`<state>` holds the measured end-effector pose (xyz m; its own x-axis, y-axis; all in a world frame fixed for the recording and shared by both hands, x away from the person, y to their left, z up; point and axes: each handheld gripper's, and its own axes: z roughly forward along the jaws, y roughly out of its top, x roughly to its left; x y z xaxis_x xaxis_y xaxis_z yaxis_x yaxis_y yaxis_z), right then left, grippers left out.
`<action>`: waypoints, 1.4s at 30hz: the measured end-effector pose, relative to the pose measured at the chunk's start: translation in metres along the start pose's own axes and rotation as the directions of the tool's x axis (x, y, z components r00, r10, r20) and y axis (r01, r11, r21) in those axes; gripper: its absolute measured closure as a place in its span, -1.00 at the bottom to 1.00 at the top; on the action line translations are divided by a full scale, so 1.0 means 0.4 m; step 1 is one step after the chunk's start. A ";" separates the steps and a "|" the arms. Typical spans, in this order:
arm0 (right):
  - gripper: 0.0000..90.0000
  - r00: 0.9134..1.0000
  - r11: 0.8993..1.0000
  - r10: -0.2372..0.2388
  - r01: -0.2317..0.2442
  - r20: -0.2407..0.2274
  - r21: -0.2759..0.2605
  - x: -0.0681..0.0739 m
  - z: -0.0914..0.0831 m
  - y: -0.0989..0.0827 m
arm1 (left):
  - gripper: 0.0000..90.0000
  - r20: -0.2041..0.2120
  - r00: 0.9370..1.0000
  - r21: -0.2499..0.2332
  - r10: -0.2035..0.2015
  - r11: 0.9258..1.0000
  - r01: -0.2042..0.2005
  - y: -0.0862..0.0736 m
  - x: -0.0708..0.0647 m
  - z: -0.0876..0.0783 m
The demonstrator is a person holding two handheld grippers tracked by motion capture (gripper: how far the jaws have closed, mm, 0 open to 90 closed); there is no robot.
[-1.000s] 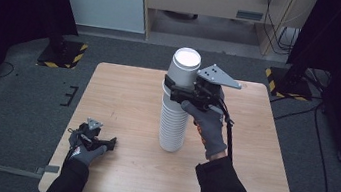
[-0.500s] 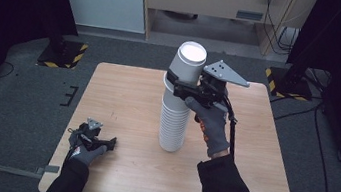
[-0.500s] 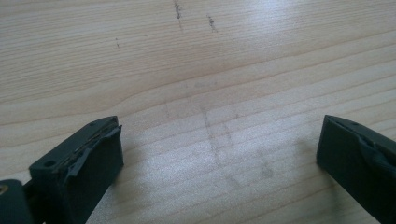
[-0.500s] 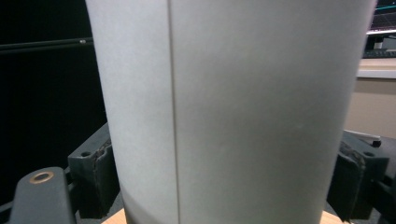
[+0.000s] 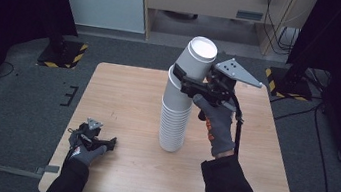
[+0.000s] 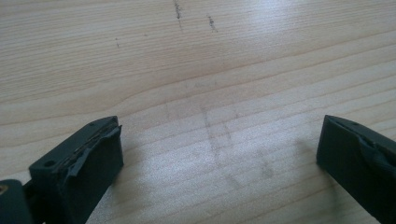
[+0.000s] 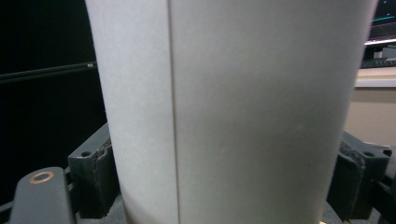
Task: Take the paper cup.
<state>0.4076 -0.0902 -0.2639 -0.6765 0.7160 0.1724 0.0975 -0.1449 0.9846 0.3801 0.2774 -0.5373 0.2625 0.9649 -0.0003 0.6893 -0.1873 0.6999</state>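
Right tongs [image 5: 186,84] are clamped on the top cup [image 5: 197,62], one jaw on each side of its white wall, and the right gripper view has that wall [image 7: 233,107] pressed between the two black jaws. The cup sits mouth-up, rim open to the ceiling, its long axis leaning off vertical, top tipped toward the far right of the surface [image 5: 123,94]. Below it the stack of cups [image 5: 174,122] stands upright near the middle of the surface, and the held cup's base is at the stack's top; whether it is clear of it, can't tell from here.

Compared with a second ago, the cup rides higher and leans more, and the right hand [image 5: 217,125] has come up with it. The stack hasn't budged.

Left tongs [image 5: 101,143] rest at the near left edge, jaws spread wide over bare wood [image 6: 210,93], gripping nothing, same spot as before.
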 end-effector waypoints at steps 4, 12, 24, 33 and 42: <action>-0.67 1.000 1.000 0.006 -0.006 0.001 -0.012 -0.005 -0.012 0.007 | -1.00 0.000 1.000 0.002 0.003 1.000 -0.003 0.000 0.000 0.000; -0.67 1.000 0.999 0.007 -0.007 0.000 -0.033 -0.011 -0.042 0.024 | -1.00 0.000 1.000 0.003 0.003 1.000 -0.003 0.000 0.000 0.000; -0.67 1.000 0.999 0.005 -0.004 0.029 -0.042 -0.030 -0.118 0.034 | -1.00 0.000 1.000 0.004 0.005 1.000 -0.005 0.000 0.001 -0.001; -0.67 0.997 1.000 0.005 -0.004 0.079 -0.017 -0.062 -0.176 0.002 | -1.00 0.000 1.000 0.005 0.005 1.000 -0.005 0.000 0.001 -0.001; -0.67 0.995 1.000 0.021 -0.021 0.102 0.002 -0.088 -0.212 -0.032 | -1.00 0.000 1.000 0.005 0.005 1.000 -0.005 0.000 0.001 -0.001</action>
<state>0.3682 -0.1714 -0.2851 -0.5965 0.7787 0.1945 0.1133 -0.1582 0.9809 0.3800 0.2777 -0.5371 0.2660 0.9640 0.0032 0.6910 -0.1930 0.6966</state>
